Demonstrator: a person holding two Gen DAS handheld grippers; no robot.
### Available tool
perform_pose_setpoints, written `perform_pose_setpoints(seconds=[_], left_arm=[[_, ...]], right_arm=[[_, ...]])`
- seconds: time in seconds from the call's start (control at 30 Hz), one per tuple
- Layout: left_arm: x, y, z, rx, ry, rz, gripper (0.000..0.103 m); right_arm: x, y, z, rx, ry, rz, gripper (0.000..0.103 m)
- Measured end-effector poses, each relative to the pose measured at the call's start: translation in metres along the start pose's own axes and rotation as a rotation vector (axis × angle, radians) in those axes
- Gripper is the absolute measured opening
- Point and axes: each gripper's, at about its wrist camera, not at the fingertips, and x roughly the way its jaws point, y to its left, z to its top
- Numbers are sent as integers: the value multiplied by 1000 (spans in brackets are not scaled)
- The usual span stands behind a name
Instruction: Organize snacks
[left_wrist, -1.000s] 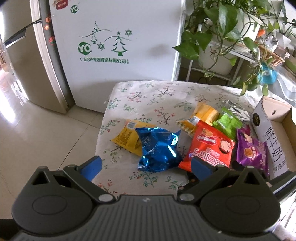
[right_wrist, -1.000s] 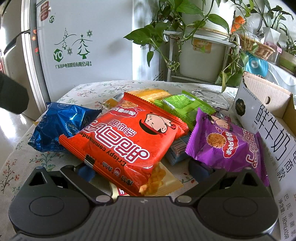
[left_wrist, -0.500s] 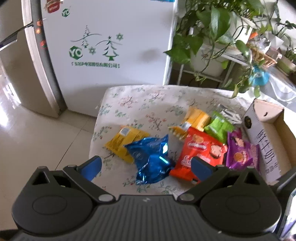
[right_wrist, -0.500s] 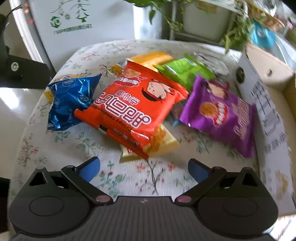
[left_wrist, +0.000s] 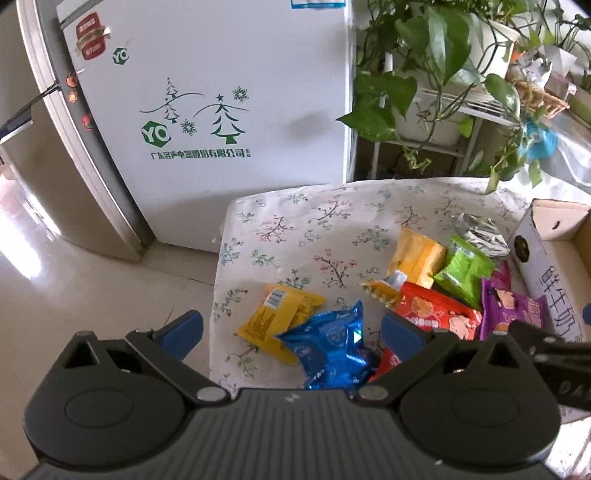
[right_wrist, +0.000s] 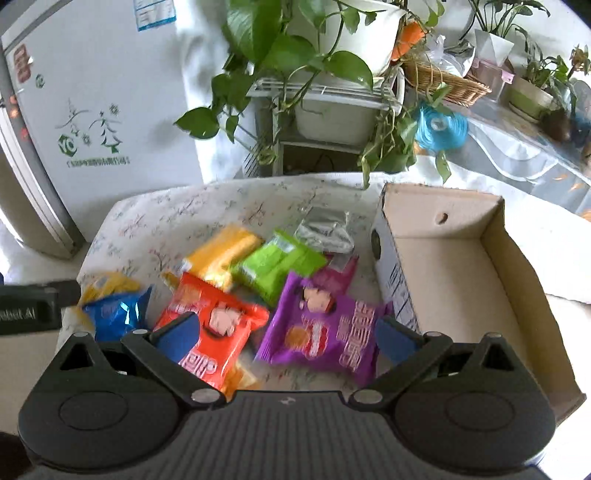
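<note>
Both grippers are wide open, holding nothing. The right gripper hangs over the purple bag, beside the box; the left gripper over the blue bag.

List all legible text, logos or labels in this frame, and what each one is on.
"YO" in a green hexagon: white fridge door.
"广东容声电器股份有限公司": same door, under the tree drawings.
"鲜牛奶": side of the cardboard box.
"...bot AI", partly cut off: left gripper, seen from the right wrist.
Snack packet print, the barcode on the yellow packet and the fridge stickers: too small or blurred.
</note>
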Motion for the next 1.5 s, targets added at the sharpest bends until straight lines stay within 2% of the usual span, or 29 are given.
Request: perform_pose_setpoints(seconds=[0.1,0.23,0.33,0.5,0.63,1.03,1.5], left_arm=[[5,-5,6,19,1,20,102],[13,-8,6,23,19,27,102],[21,-8,4,7,47,32,102],[28,-7,-2,-19,81,28,102],[34,-6,-6,-46,113,8,102],[45,-6,-14,-73,158,0,102],[45,-9,-16,-73,155,18,101]], right_arm=[[5,-6,11,56,38,29,103],[20,0,21,23,58,-17,103],[26,-8,20,60,89,0,103],[32,-8,17,65,118,-33,103],[37,-5,14,67,160,-20,103],[44,14,9,-11,175,-54,103],[45,15,7,-20,166,-66,103]])
